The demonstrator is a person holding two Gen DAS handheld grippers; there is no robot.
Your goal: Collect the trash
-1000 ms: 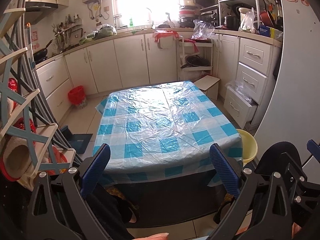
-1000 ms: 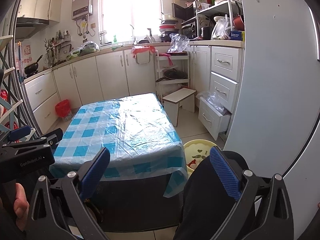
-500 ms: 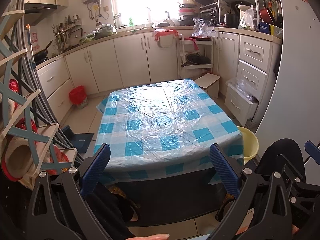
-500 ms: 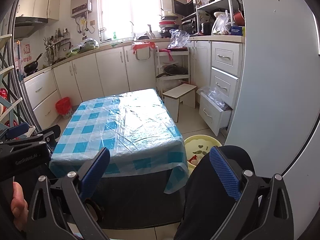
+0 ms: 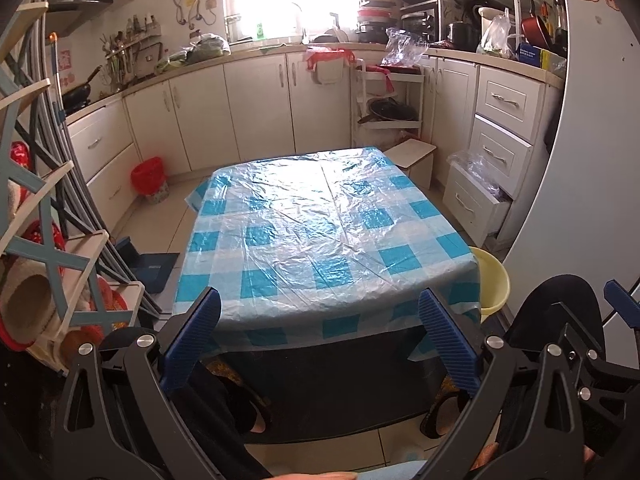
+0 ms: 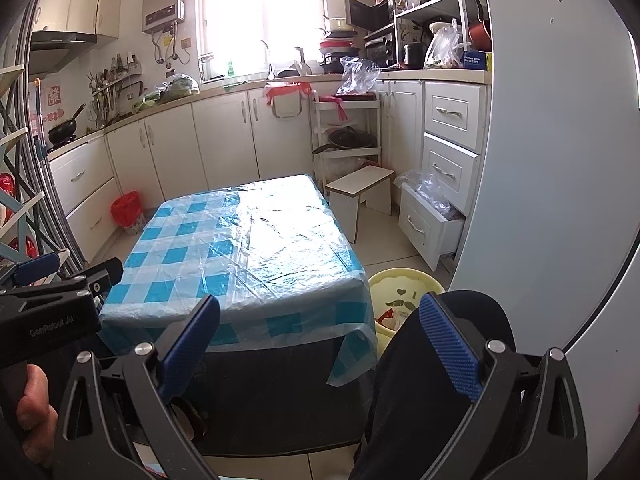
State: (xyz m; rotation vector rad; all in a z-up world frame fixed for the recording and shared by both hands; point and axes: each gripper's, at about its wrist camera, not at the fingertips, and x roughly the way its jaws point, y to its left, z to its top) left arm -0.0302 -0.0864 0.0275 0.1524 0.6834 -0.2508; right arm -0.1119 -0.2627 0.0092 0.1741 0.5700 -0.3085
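Note:
A low table with a blue-and-white checked cloth under clear plastic (image 5: 320, 236) stands ahead in both views (image 6: 248, 248). No loose trash shows on it. A yellow basin (image 6: 404, 284) with scraps sits on the floor at the table's right corner, partly hidden by my knee; its rim shows in the left wrist view (image 5: 494, 280). A red-lined bin (image 5: 149, 176) stands by the far-left cabinets (image 6: 127, 212). My left gripper (image 5: 318, 336) is open and empty before the table's near edge. My right gripper (image 6: 318, 340) is open and empty, level with it.
White cabinets run along the back and right walls. A low drawer (image 6: 430, 226) stands pulled out with a plastic bag in it. A small white stool (image 6: 360, 192) stands past the table. A rack (image 5: 36, 240) is at the left. The fridge (image 6: 560, 160) fills the right.
Both grippers have drawn back and tilted slightly, so the table sits a little farther and lower in view. Both stay open and empty.

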